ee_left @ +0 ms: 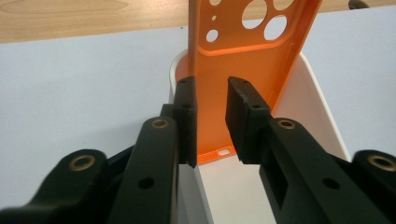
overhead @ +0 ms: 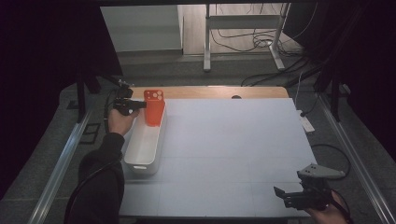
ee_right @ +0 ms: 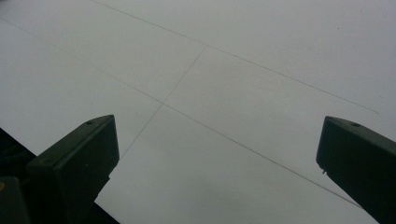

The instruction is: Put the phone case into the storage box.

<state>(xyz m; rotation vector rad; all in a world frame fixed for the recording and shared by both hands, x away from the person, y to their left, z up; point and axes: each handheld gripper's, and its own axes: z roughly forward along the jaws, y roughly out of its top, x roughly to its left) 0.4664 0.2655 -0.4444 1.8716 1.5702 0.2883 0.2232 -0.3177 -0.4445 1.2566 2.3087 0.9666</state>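
1. The orange case (overhead: 154,108) is standing upright in the bin's (overhead: 142,154) far end, long axis vertical, camera holes topmost.
2. The left gripper (overhead: 140,104) is straddling it, jaws narrow, apparently not yet clamping.
3. The right gripper (overhead: 286,196) is hovering wide over the bare mat (overhead: 233,149).

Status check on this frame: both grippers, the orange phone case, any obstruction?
Left gripper open, jaws astride orange phone case, upright in white bin. Right gripper open, over bare mat. Nothing in the way.

Light: dim room, dark at both sides.
Table (overhead: 233,140): pale, evenly lit, no glare.
Blur: the close jaws look soft in both gripper views.
Shadows: faint.
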